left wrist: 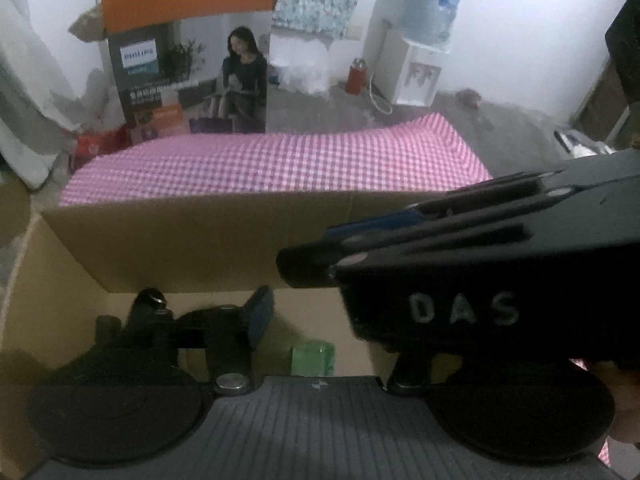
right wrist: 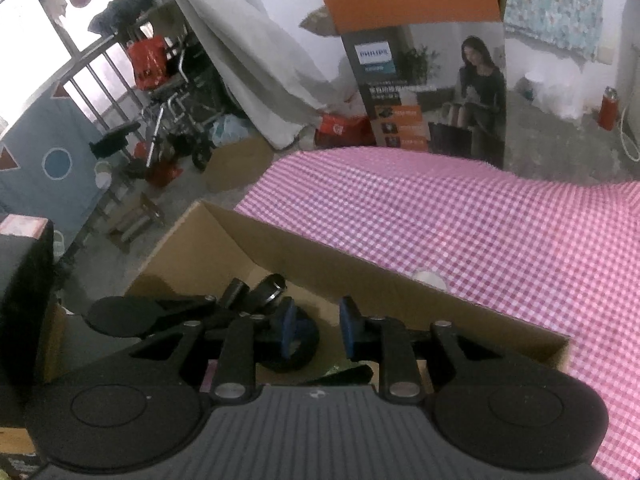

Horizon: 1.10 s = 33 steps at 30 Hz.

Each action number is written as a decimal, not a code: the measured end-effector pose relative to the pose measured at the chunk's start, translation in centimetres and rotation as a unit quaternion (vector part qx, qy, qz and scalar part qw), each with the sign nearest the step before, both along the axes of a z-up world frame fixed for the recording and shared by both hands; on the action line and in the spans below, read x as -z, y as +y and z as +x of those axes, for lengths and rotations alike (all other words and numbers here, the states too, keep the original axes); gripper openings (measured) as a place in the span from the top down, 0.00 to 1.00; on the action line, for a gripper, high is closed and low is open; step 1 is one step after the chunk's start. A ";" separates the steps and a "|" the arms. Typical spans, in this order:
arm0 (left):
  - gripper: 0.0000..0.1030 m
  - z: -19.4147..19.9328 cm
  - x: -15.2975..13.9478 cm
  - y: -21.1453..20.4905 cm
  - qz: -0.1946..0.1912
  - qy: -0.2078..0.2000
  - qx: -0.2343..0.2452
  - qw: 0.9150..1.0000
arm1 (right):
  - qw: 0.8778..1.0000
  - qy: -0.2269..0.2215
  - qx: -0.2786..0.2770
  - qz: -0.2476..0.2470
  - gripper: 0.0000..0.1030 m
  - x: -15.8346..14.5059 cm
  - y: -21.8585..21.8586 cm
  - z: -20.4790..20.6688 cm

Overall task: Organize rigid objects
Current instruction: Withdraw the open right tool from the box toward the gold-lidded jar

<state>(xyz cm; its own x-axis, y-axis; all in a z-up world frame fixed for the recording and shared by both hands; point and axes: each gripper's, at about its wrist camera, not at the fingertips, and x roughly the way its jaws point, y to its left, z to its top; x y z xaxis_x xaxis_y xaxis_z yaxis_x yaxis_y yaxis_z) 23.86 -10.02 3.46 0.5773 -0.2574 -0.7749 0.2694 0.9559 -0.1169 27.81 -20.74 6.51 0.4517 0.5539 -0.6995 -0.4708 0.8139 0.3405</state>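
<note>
Now | one cardboard box (right wrist: pixel 248 240) | one gingham cloth (right wrist: pixel 460 220) | left gripper (left wrist: pixel 320 320) parted, empty | right gripper (right wrist: pixel 316 330) parted, empty

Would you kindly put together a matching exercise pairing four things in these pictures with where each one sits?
Things:
1. small green translucent block
2. red cylindrical flask
3. pink-and-white checked cloth
4. tall printed carton with an orange top

Places:
A. standing upright past the cloth's far edge
B. inside the open brown cardboard box
C. spread flat just beyond that box
D. on the floor by the white water dispenser

Pairs: 1-B; 2-D; 3-C; 4-A
</note>
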 end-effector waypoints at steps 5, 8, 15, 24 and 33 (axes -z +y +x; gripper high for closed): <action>0.41 -1.4 -1.3 0.0 0.003 -0.023 0.000 1.000 | 0.999 -0.031 0.017 0.010 0.58 -2.5 -1.2 -1.9; 0.33 -2.7 -2.0 0.5 0.000 -0.032 0.001 0.999 | 0.998 -0.056 0.024 0.008 0.52 -4.1 -2.0 -3.8; 0.15 -7.5 -3.5 2.2 -0.020 -0.052 -0.006 0.998 | 0.993 -0.110 0.042 0.008 0.25 -7.6 -4.0 -9.3; 0.05 -14.3 -4.4 3.3 -0.030 -0.083 -0.009 0.996 | 0.976 -0.204 0.073 -0.009 0.00 -10.5 -5.5 -17.4; 0.01 -20.0 -2.9 3.2 -0.001 -0.092 0.022 0.996 | 0.949 -0.278 0.111 -0.103 0.00 -10.2 -4.2 -25.0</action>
